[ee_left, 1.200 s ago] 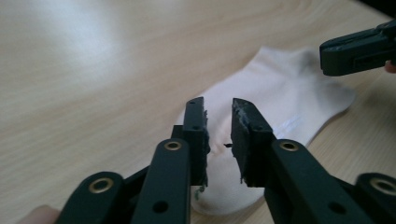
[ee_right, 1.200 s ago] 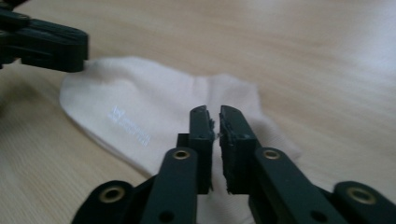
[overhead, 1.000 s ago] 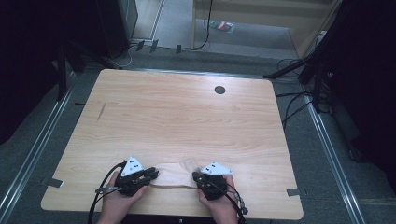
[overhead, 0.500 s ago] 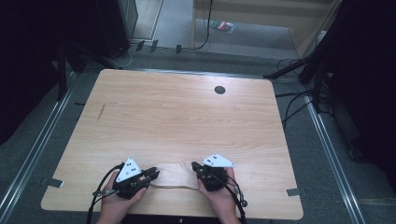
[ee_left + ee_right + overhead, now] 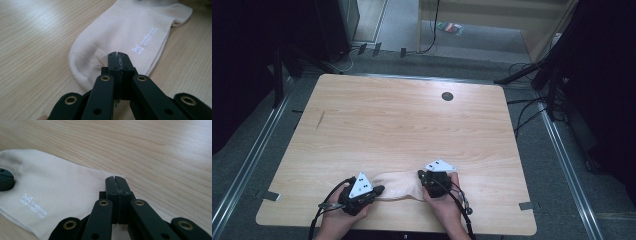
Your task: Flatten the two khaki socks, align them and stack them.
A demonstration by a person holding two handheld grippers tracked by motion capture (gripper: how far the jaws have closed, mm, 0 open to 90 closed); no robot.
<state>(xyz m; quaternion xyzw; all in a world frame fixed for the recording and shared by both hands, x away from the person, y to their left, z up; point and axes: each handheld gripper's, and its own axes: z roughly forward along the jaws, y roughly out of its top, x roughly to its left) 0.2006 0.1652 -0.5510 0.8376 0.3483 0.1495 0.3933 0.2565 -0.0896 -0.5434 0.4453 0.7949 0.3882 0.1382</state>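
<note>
A pale beige sock (image 5: 399, 184) with small white lettering lies flat near the table's front edge, between the two grippers. In the left gripper view the left gripper (image 5: 117, 55) has just been closing and is now shut, pinching a pucker of the sock (image 5: 120, 27) near its rounded end. The right gripper (image 5: 115, 180) is shut on the corner of the sock's (image 5: 55, 187) straight open end. From above, the left gripper (image 5: 379, 189) and right gripper (image 5: 421, 175) point toward each other across the sock.
The wooden table (image 5: 412, 125) has a round black cable hole (image 5: 447, 96) at the back and a short dark mark (image 5: 320, 119) at the left. Cables (image 5: 522, 112) trail over the floor to the right, and metal rails (image 5: 562, 155) run along both sides.
The right gripper has moved a little away from the person with its end of the sock. The sock, a thin band before, now lies wider and flatter. The left hand stayed put.
</note>
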